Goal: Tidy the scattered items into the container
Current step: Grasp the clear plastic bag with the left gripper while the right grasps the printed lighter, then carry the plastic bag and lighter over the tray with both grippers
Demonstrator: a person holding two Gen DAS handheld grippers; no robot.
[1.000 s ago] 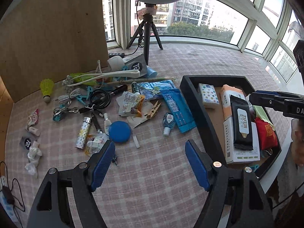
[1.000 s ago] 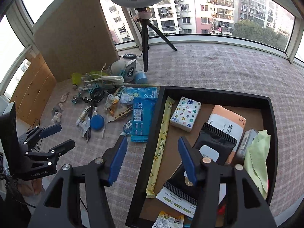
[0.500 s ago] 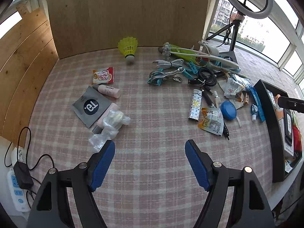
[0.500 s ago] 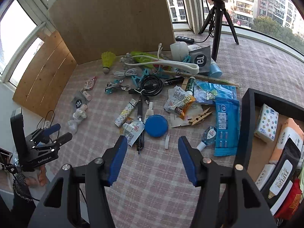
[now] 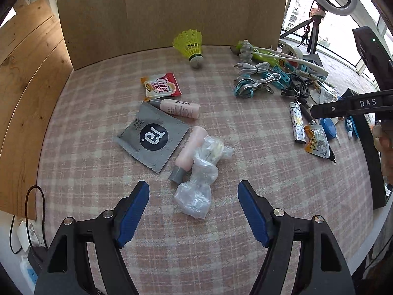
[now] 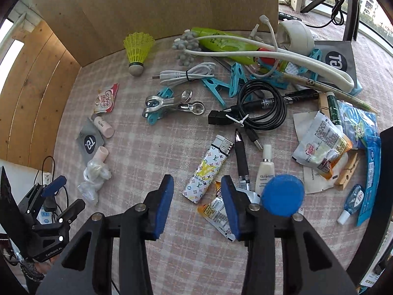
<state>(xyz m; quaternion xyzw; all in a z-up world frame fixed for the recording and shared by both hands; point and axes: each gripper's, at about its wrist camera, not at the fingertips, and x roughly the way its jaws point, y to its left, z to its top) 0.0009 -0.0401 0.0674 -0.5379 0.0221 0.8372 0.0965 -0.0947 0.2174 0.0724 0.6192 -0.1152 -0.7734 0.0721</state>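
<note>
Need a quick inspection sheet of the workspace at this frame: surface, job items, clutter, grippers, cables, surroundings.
Surface: pink checked cloth, flat.
Job's things: crumpled clear bag lying against a pink tube; monogram lighter, black pen, blue round lid. Container: only a black edge shows.
Clutter: yellow shuttlecock, creamer sachet, grey sachet, blue clips.
Grippers: left gripper jaws closing, wide, bag between them, no contact seen; right gripper jaws closing beside the lighter, nothing gripped.
Cables: coiled black cable, bundled white cable.
Surroundings: cardboard backdrop, wooden panel, tripod.
</note>
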